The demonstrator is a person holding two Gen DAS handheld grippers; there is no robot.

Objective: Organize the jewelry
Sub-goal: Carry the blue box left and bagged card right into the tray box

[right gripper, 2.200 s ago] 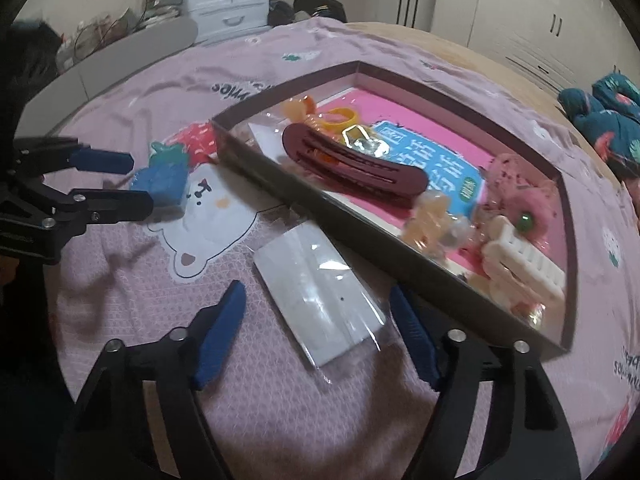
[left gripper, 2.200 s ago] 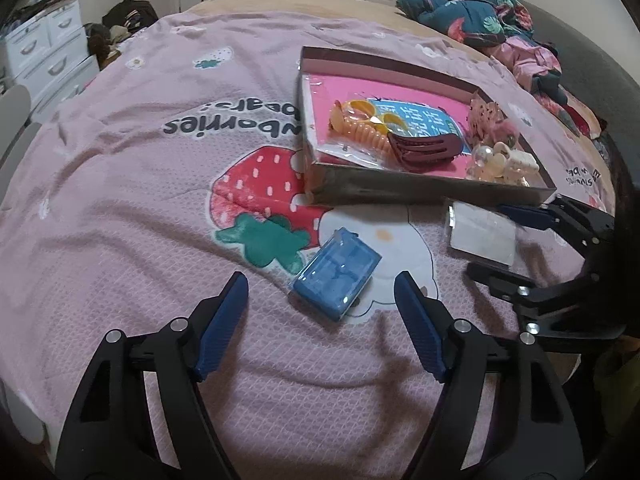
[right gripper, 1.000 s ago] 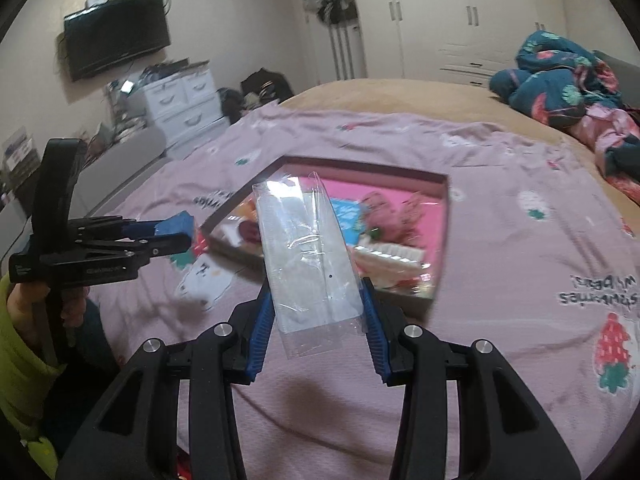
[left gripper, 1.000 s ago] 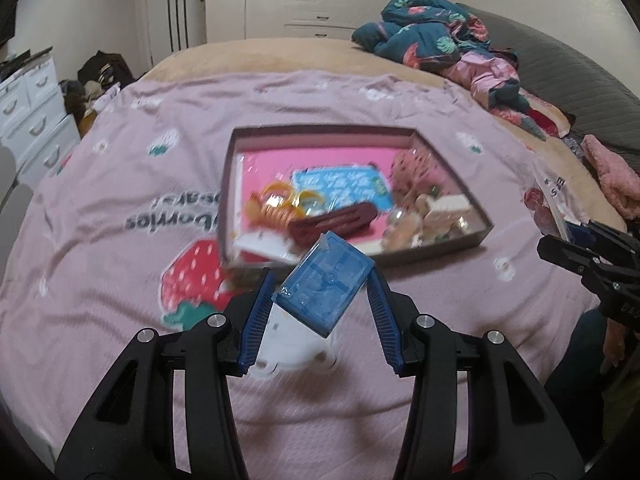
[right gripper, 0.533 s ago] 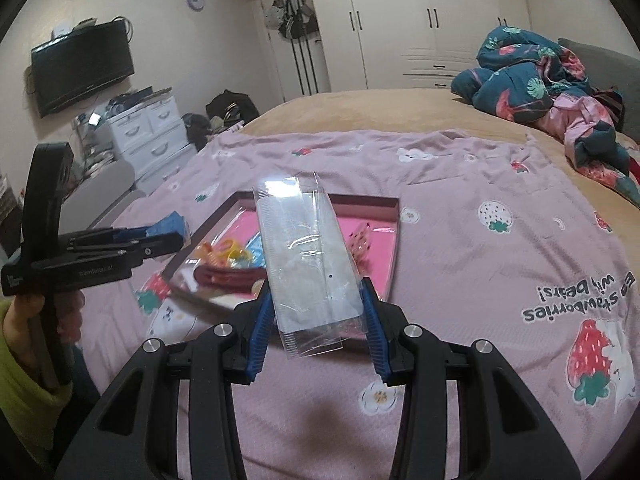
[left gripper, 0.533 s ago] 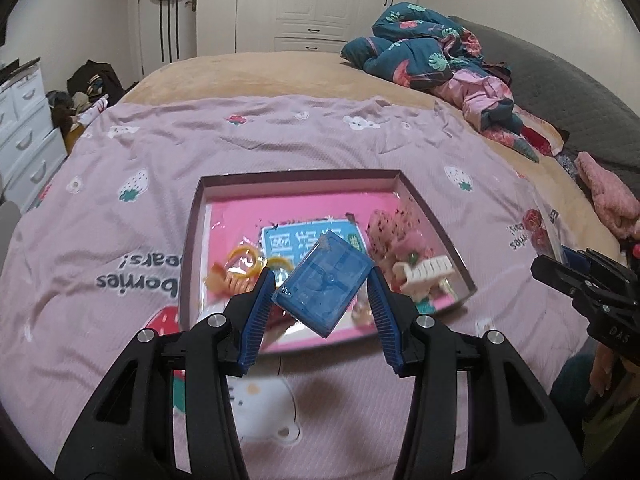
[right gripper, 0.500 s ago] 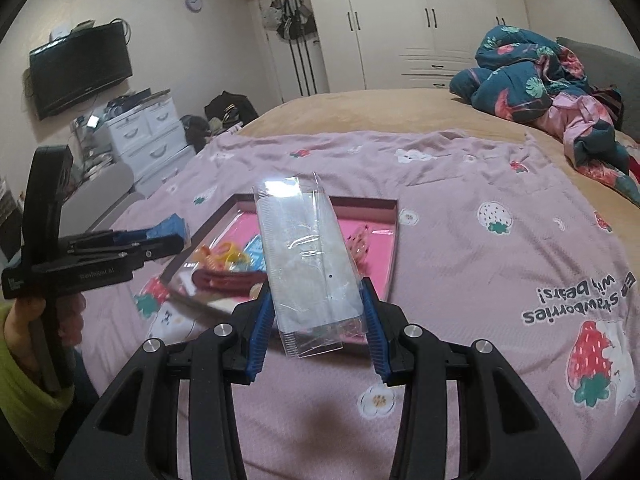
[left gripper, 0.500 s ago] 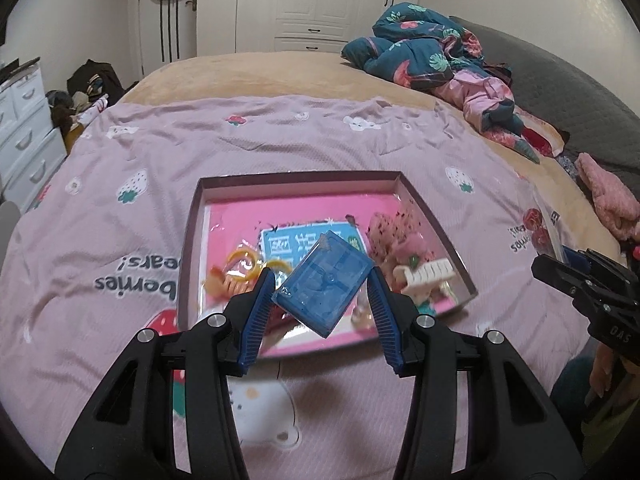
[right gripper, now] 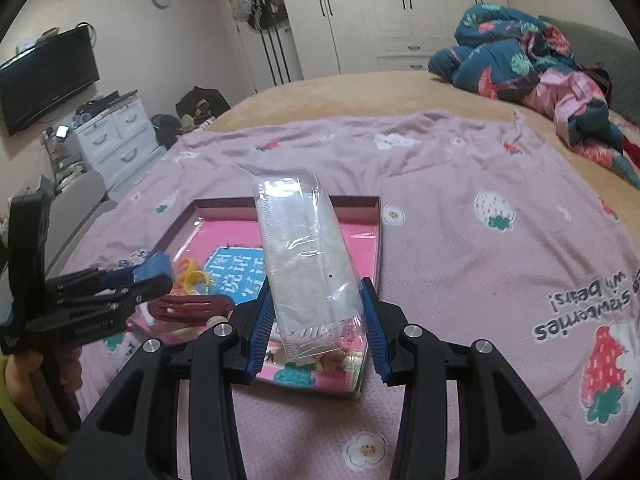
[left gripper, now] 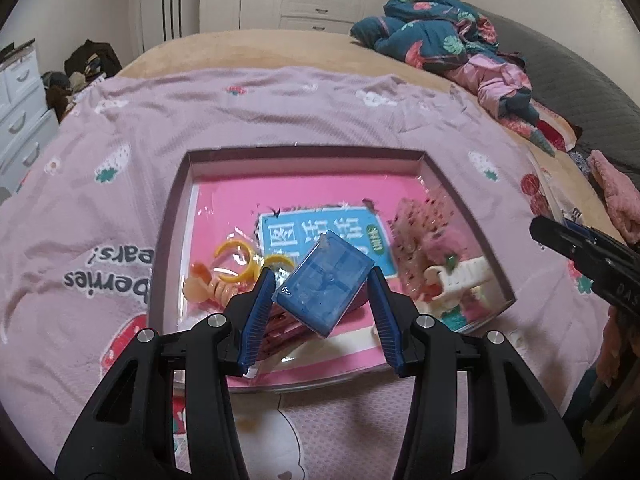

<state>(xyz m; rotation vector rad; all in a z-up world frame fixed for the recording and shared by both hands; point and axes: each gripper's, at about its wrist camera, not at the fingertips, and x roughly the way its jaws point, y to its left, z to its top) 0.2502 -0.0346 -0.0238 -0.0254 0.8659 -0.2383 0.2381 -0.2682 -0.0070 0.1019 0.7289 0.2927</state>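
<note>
Quilted bedspread [left gripper: 100, 208], translucent blue box [left gripper: 322, 280]

Right tool [right gripper: 318, 312]: bottom centre of the frame, blue pads clamped on a clear bag [right gripper: 308, 264] that stands up tilted.
Left tool [right gripper: 150, 276]: at left, gripping a blue box [right gripper: 154, 264].
Tray [right gripper: 376, 232]: centre, pink inside, on the bed [right gripper: 460, 200]; holds a dark red clip [right gripper: 188, 306] and yellow rings [right gripper: 192, 276].
TV [right gripper: 44, 80]: upper left.
</note>
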